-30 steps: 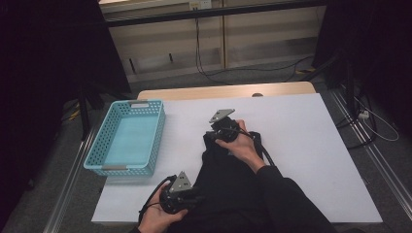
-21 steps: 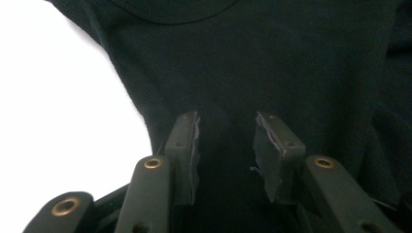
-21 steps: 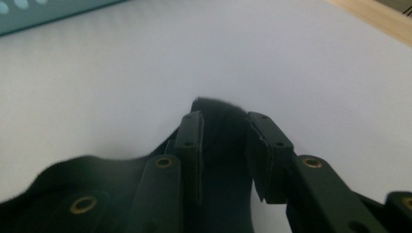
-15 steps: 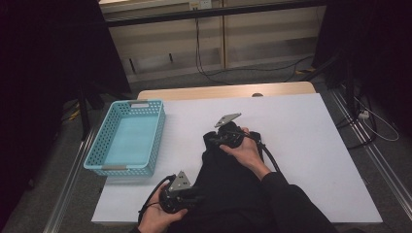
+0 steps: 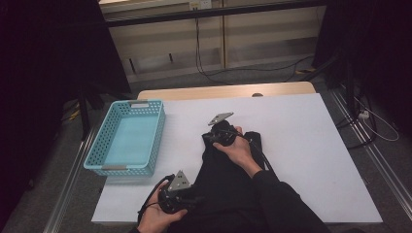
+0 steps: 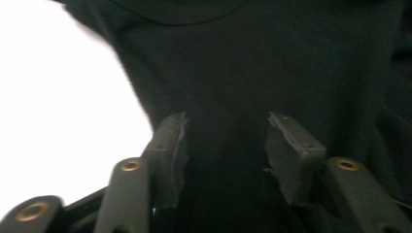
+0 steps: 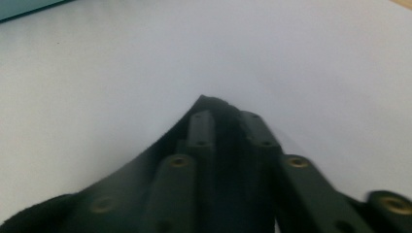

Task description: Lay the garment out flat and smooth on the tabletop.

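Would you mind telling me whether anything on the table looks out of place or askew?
Nothing is spilled or damaged. The black garment lies bunched and crooked on the white table, its near part trailing off the edge. The right claw pinches its far fold; the left claw stands open over the cloth. The blue basket sits straight.

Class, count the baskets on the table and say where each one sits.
1: the blue basket sits at the table's left edge, left of the black garment.
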The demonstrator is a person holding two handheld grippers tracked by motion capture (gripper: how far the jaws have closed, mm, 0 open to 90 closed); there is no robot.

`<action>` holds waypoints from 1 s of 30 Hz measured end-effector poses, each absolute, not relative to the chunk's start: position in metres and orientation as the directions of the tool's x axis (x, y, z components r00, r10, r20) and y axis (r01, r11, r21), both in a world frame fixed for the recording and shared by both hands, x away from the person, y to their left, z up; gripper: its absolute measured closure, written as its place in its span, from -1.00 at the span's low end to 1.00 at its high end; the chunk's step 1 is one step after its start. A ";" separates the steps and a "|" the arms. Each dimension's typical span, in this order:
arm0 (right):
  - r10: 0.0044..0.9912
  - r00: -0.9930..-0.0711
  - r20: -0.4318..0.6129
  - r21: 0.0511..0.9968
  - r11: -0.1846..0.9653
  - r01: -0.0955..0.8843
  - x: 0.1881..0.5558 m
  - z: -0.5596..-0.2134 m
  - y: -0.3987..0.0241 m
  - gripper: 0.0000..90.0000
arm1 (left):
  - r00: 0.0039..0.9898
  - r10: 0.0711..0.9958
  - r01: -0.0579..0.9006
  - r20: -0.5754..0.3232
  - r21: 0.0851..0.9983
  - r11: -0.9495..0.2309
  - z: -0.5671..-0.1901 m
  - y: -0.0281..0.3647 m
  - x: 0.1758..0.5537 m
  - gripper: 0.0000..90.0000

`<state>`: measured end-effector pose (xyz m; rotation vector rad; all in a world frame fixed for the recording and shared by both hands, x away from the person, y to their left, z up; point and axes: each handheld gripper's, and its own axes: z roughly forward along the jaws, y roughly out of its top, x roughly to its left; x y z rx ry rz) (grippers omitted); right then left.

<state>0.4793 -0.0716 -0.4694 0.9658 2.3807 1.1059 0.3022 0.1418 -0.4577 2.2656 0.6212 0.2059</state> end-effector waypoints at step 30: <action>0.736 -0.676 -0.032 0.802 0.423 0.423 0.463 -0.447 -0.119 0.47 | 0.778 0.619 0.504 -0.108 0.695 -0.512 -0.457 0.166 0.316 0.36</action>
